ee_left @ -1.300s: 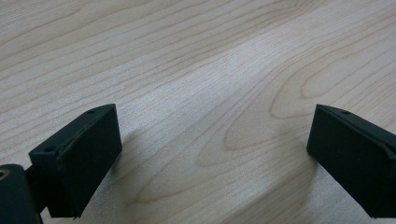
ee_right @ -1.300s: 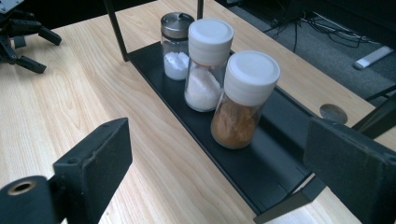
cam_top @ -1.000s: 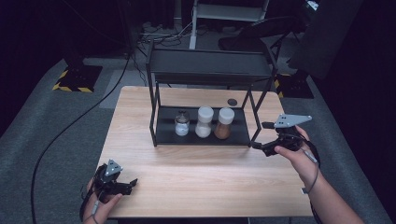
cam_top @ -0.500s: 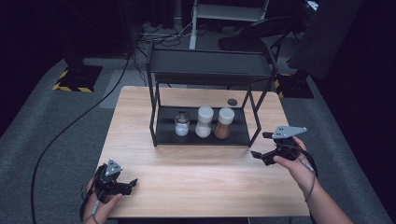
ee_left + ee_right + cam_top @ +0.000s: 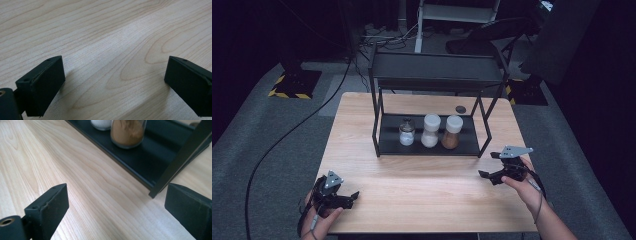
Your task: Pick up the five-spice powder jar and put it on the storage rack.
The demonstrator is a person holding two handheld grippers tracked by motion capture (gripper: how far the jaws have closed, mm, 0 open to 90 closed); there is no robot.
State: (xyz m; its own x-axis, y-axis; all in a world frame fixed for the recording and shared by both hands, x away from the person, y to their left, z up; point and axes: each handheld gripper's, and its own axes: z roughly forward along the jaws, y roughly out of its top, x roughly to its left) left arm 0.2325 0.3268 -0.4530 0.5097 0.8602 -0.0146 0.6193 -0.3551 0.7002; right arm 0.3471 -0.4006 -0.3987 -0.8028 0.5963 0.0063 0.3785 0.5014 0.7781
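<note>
A black two-tier metal rack (image 5: 432, 75) stands on the wooden table (image 5: 422, 185). Its lower shelf holds three jars: a small glass one with white contents (image 5: 406, 133), a white-lidded one with white powder (image 5: 430, 131) and a white-lidded one with brown powder (image 5: 452, 132). My left gripper (image 5: 353, 196) rests low at the table's front left, open over bare wood (image 5: 112, 50). My right gripper (image 5: 488, 166) is at the front right, open, near the rack's front right leg (image 5: 175, 165). The brown jar (image 5: 128, 132) is ahead of it.
A small dark round object (image 5: 460, 108) lies on the table behind the rack. Cables (image 5: 287, 135), a chair (image 5: 492, 35) and a stand sit on the grey floor beyond the table. The table edge runs close below both hands.
My right gripper has drawn back from the rack's right side toward the front of the table and dropped lower. The left gripper has stayed put.
</note>
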